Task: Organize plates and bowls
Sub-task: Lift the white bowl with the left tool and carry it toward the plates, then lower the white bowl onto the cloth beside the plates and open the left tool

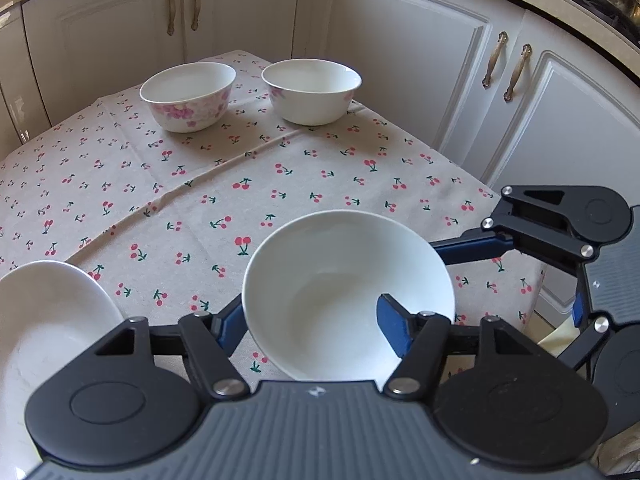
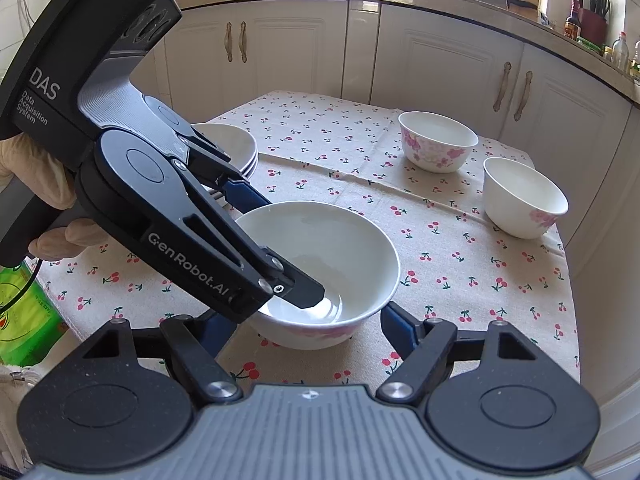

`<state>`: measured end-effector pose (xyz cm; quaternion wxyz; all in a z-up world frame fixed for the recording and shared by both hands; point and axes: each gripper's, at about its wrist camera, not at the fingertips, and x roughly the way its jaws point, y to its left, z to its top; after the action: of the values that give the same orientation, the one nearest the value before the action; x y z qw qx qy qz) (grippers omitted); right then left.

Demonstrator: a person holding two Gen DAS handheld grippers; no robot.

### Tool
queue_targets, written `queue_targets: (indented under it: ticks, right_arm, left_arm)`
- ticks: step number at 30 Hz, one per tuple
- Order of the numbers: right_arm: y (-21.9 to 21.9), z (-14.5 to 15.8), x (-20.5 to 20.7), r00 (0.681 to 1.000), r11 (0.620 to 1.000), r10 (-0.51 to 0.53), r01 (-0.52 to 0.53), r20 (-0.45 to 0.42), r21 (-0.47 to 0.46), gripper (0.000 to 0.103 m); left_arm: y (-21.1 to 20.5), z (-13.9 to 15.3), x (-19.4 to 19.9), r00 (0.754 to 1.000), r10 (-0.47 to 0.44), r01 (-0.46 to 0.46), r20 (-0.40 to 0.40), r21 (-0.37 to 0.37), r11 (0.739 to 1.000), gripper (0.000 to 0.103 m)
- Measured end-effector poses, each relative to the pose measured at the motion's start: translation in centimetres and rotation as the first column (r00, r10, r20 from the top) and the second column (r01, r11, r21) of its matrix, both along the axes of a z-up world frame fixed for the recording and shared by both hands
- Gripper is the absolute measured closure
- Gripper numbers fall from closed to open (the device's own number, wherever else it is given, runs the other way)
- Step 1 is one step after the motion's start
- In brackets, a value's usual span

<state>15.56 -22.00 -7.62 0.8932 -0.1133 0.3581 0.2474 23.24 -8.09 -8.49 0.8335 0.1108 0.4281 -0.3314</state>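
Observation:
A white bowl (image 1: 340,280) with pink flowers on its outside stands on the cherry-print tablecloth (image 1: 240,184). My left gripper (image 1: 310,308) straddles its left wall, one blue finger outside and the other inside the hollow. In the right wrist view the inner fingertip (image 2: 304,296) rests near the bowl's (image 2: 340,240) bottom. The jaws stand slightly apart and I see no pinch. My right gripper (image 2: 304,316) is open, its fingers flanking the bowl's near side. Two more flowered bowls (image 1: 188,94) (image 1: 312,90) stand at the table's far end.
A stack of white plates (image 2: 240,144) sits to the left of the bowl, close to my left gripper. White cabinets (image 1: 400,60) surround the table on the far and right sides. A green package (image 2: 24,316) lies off the table's near left corner. A gloved hand (image 2: 36,184) holds the left gripper.

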Motion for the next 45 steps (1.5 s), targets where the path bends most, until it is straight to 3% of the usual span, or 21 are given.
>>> queue_targets:
  ticks: [12, 15, 16, 22, 31, 38, 45]
  right_arm:
    - [-0.7, -0.1, -0.6, 1.000, 1.000, -0.009, 0.009, -0.009, -0.013, 0.020]
    - [-0.8, 0.0, -0.9, 1.000, 1.000, -0.018, 0.018, 0.015, -0.007, 0.001]
    - [-0.9, 0.2, -0.9, 1.000, 1.000, -0.017, 0.017, 0.022, 0.008, 0.000]
    - [-1.8, 1.3, -1.0, 0.999, 0.998, -0.032, 0.030, 0.039, 0.049, 0.000]
    - [-3.1, 2.1, -1.3, 0.994, 0.994, -0.085, 0.079, 0.074, 0.069, 0.000]
    - [-4.6, 2.9, -1.1, 0.984, 0.990, -0.129, 0.120, 0.119, 0.075, 0.000]
    - [-6.8, 3.1, 0.6, 0.973, 0.978, -0.194, 0.182, 0.127, 0.102, 0.000]
  left_arm:
    - [-0.6, 0.0, -0.7, 0.999, -0.036, 0.036, 0.006, -0.028, 0.999, 0.029]
    - [-0.4, 0.3, -1.0, 0.999, -0.044, 0.045, 0.032, -0.037, 0.998, 0.022]
    - [-0.3, 0.5, -1.2, 0.998, -0.047, 0.049, 0.048, -0.041, 0.998, 0.021]
    - [0.4, 2.0, -1.7, 0.994, -0.044, 0.050, 0.103, -0.060, 0.997, 0.010]
    - [0.2, 3.8, -1.4, 0.979, -0.002, 0.007, 0.204, -0.024, 1.000, 0.001]
    - [-0.9, 4.9, -0.8, 0.968, -0.028, 0.025, 0.249, 0.012, 1.000, 0.001]
    - [-2.4, 5.6, 0.8, 0.965, -0.037, 0.038, 0.258, 0.002, 0.999, 0.001]
